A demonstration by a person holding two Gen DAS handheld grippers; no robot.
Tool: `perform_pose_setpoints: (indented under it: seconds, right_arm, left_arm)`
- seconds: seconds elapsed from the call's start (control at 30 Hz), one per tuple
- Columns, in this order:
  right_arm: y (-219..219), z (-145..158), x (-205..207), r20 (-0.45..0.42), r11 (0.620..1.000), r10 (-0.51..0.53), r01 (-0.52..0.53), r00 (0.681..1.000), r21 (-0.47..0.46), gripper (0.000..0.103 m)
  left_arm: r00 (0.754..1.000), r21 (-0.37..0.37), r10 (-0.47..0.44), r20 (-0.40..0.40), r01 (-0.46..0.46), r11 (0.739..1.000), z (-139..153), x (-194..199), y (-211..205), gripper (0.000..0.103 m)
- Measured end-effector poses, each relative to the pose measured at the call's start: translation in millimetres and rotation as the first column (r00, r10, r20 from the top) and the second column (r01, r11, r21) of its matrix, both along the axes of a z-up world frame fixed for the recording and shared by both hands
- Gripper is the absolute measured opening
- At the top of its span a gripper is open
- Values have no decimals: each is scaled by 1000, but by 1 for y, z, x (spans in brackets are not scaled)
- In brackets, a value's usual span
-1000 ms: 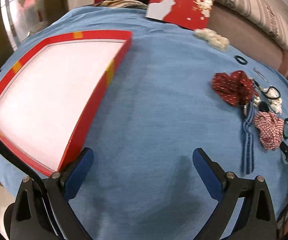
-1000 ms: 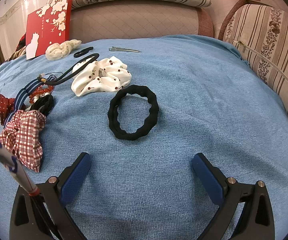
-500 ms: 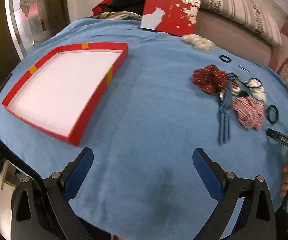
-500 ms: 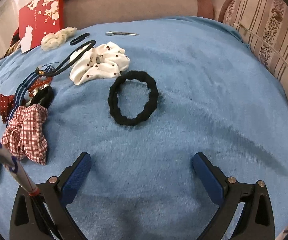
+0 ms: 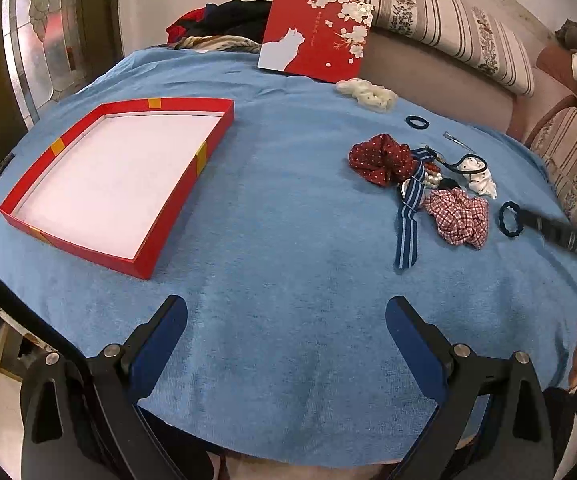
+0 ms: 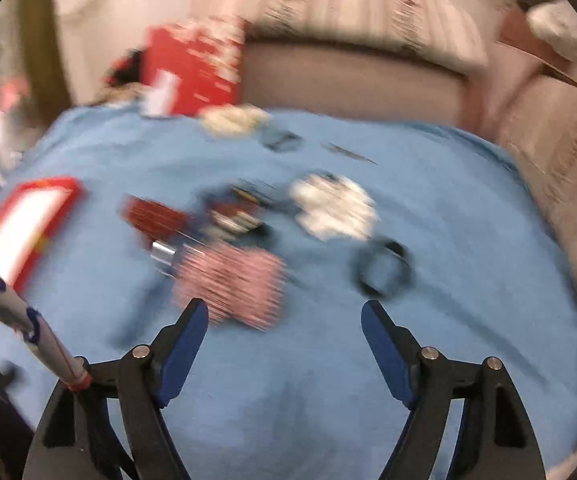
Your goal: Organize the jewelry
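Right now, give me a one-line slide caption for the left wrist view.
Open left gripper above blue cloth; empty red tray on the left, scrunchie pile on the right.

Blurred scrunchies (image 6: 230, 284) beyond empty tool (image 6: 284, 334)

The whole right wrist view is smearing with motion blur: the checked scrunchie (image 6: 230, 286), the white scrunchie (image 6: 334, 212) and the black hair tie (image 6: 384, 274) are showing only as streaks, and the small pieces between them are too blurred to tell apart. The red tray (image 6: 28, 220) is running off the left edge there. In the left wrist view, the right gripper (image 5: 568, 236) is entering as a dark blurred bar cut off by the right edge, its jaws hidden. The beads (image 5: 432, 178) under the striped ribbon (image 5: 408, 216) are too small to identify.
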State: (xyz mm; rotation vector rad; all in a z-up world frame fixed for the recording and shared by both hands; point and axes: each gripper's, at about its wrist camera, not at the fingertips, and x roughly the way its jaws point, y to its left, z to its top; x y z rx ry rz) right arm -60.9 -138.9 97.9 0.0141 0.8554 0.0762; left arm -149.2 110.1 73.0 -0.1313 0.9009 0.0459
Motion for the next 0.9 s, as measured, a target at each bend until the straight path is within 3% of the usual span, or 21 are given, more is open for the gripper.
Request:
perform_pose_setpoints:
  seconds: [0.03,0.1,0.27,0.33,0.4,0.5,0.63,0.73,0.8,0.9]
  right_arm:
    - [12,5,8,-9,999,32,-32,999,35,82]
    - [34,8,23,-27,995,83,-81,996,57,69]
    - [92,-6,78,-43,993,114,-114,993,-3,64]
    - [100,-17,102,-92,995,97,-95,991,28,64]
    - [114,-38,120,-201,987,133,-110,971,121,64]
    - [140,-50,113,-276,932,298,-217,914,290,64]
    - [148,-24,74,-186,848,433,-328,882,416,65]
    - [118,-2,52,-130,852,394,-309,910,423,75]
    - [88,11,34,-93,889,326,-271,941,368,84]
    - [42,11,12,-88,943,191,-158,978,293,87]
  left_arm:
    - [1000,-2,1,1,-1,1000,0,-1,2,100]
    - [1000,-7,10,5,-10,1000,0,-2,7,100]
    - [998,-59,56,3,-56,997,1,-4,30,100]
    - [997,-66,75,7,-74,995,2,-5,38,100]
    - [996,-71,90,9,-89,993,2,-6,43,100]
    - [994,-75,105,7,-104,992,1,-7,49,100]
    - [994,-74,111,-2,-111,991,-2,-8,54,100]
    - [995,-70,102,-9,-102,992,-3,-9,50,100]
    - [996,-68,88,-11,-89,994,-2,-9,45,100]
    - [998,-56,57,-12,-58,997,-1,-10,33,100]
